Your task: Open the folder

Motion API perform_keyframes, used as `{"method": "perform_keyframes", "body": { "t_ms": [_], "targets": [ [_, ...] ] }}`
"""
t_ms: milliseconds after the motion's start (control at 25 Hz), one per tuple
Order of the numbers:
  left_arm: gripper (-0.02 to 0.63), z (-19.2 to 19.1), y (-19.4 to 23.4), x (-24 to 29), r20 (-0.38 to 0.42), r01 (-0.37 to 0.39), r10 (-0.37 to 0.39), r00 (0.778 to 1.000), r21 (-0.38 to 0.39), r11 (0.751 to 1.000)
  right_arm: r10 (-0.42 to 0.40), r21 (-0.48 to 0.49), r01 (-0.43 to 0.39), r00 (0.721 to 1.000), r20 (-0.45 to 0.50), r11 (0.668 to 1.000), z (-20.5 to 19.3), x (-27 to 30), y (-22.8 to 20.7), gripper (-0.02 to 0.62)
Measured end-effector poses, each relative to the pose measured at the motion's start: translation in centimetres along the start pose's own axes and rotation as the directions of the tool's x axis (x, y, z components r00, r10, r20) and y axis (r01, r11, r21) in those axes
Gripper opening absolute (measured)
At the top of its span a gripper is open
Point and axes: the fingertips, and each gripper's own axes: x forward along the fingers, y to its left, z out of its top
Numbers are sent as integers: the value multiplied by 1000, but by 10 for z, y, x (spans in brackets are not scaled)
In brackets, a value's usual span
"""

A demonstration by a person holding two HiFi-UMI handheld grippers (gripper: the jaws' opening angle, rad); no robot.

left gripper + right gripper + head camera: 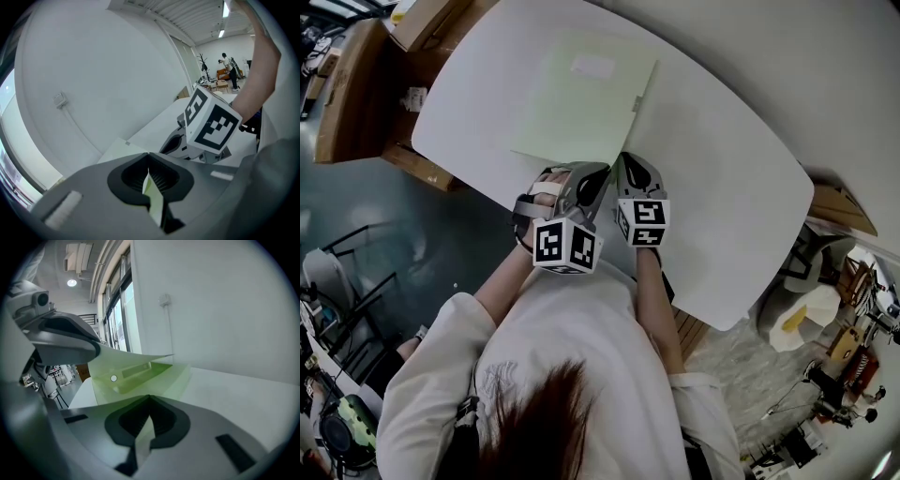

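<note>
No legible text, label [592,65] on folder [577,112] too small to read, cubes [565,246] carry square markers only

One folder [581,103], two grippers [598,171] [628,161], one table [722,178]

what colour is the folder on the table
The folder is pale green, clearest in the right gripper view.

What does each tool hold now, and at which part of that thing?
Both hold the green folder at its near edge. The left tool pinches the raised top cover, and the right tool pinches the lower cover.
</note>
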Motion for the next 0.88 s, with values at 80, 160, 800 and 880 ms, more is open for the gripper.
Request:
{"method": "perform_keyframes", "body": {
  "t_ms": [80, 160, 800, 880],
  "targets": [
    [11, 2, 5, -3, 10, -7, 8, 1000, -39, 999, -1, 0, 1, 1000, -2, 1000, 0, 0, 0, 6],
    [11, 2, 10, -5, 25, -19, 20, 999, -48, 999, -2, 0, 2, 1000, -3, 1000, -1, 1, 0, 6],
    [11, 10, 32, -21, 67, -61, 72, 995, -152, 987, -12, -6, 12, 1000, -3, 1000, -1, 0, -1, 6],
    [11, 10, 36, -23, 73, -64, 78, 994, -180, 982, -14, -7, 14, 1000, -5, 1000, -1, 0, -1, 6]
  ]
}}
